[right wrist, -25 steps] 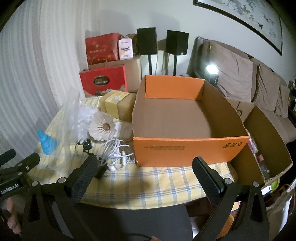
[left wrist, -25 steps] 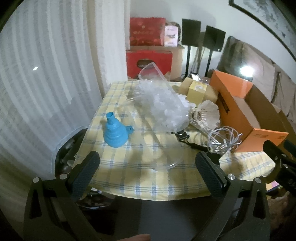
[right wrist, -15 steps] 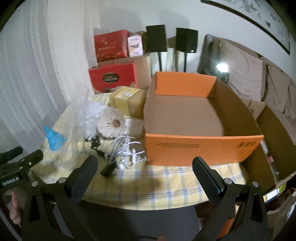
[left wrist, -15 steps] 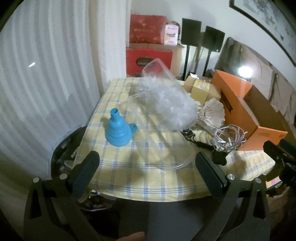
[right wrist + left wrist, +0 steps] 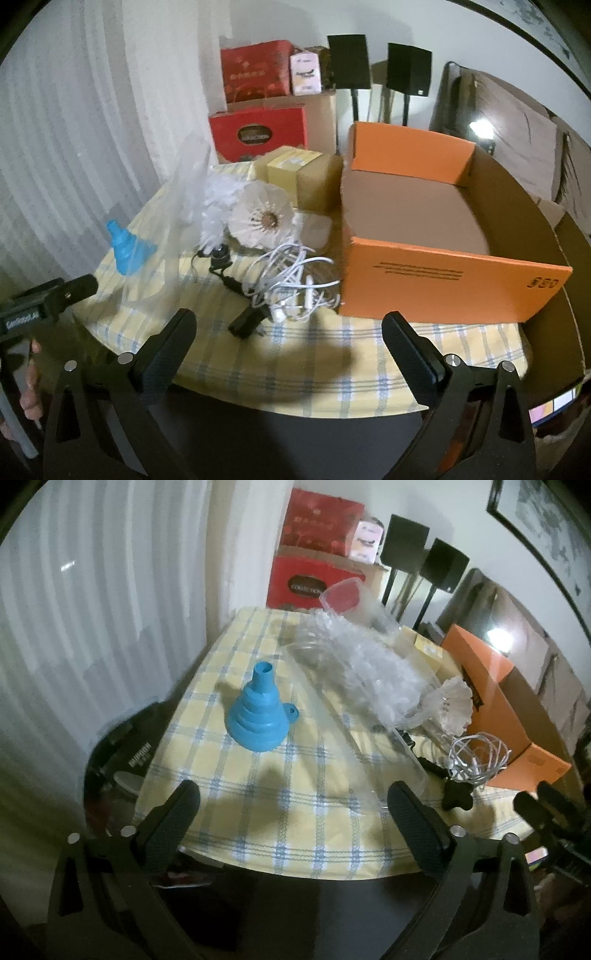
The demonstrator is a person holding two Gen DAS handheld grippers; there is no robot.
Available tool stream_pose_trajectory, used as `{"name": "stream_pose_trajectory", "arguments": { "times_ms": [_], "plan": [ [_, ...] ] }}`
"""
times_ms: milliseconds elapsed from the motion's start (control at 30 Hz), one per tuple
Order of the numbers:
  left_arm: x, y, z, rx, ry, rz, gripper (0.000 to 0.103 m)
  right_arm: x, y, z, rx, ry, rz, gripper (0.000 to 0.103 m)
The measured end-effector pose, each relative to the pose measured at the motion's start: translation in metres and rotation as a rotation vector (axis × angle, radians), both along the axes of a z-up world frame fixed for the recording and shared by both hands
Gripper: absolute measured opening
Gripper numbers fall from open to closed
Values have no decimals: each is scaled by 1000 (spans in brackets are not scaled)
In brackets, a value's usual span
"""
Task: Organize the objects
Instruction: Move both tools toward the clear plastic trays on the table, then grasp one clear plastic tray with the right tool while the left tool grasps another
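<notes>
Nearest me, my left claw (image 5: 293,799) hangs released with nothing between its black fingers, just short of the near edge of the yellow and blue checked tabletop (image 5: 295,823). My right claw (image 5: 288,330) is likewise spread wide and empty over the same edge. Just beyond the left one a blue collapsible silicone funnel (image 5: 257,712) stands mouth down on the cloth. Beside it, to the right, lies a clear plastic bag of white fluffy filling (image 5: 362,668). Ahead of the right claw sits a tangle of white cable (image 5: 295,280) with a black plug (image 5: 245,323), touching the front wall of an open orange cardboard box (image 5: 443,275). Behind the cable rests a white feathered shuttlecock (image 5: 262,219), then a small yellow carton (image 5: 290,168)
</notes>
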State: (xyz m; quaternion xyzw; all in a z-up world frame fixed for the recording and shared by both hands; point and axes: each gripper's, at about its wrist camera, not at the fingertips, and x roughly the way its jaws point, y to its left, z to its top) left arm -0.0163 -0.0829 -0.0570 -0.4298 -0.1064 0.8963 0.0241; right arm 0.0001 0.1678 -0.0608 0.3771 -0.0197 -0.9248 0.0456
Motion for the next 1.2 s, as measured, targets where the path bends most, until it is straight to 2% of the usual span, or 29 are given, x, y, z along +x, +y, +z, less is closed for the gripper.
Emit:
{"name": "stream_pose_trajectory", "arguments": {
  "times_ms": [133, 200, 333, 433, 567, 700, 767, 967, 1100, 1200],
  "plan": [
    [-7, -3, -6, 60, -17, -12, 90, -4, -6, -4, 7, -10, 29, 94],
    [-11, -3, -7, 93, -18, -23, 84, -6, -8, -5, 4, -15, 44, 90],
    [-20, 3, -7, 125, -16, -46, 78, -11, -11, -4, -6, -19, 64, 85],
    [-29, 8, -10, 144, -28, -70, 69, -18, -14, -1, -10, -19, 81, 83],
    [-38, 14, -17, 148, -51, -90, 62, -30, -20, 11, -23, -4, 101, 83],
    [-44, 16, -25, 170, -78, -110, 47, -47, -29, 25, -36, 18, 130, 81],
    [-46, 18, -28, 175, -85, -120, 43, -58, -35, 31, -39, 22, 144, 75],
    [-52, 20, -34, 188, -102, -134, 24, -92, -59, 33, -71, -17, 197, 67],
    [-55, 21, -36, 189, -112, -136, 15, -111, -72, 27, -86, -56, 221, 61],
    [-54, 22, -36, 185, -112, -134, 15, -119, -82, 22, -69, -70, 229, 60]
  ]
}}
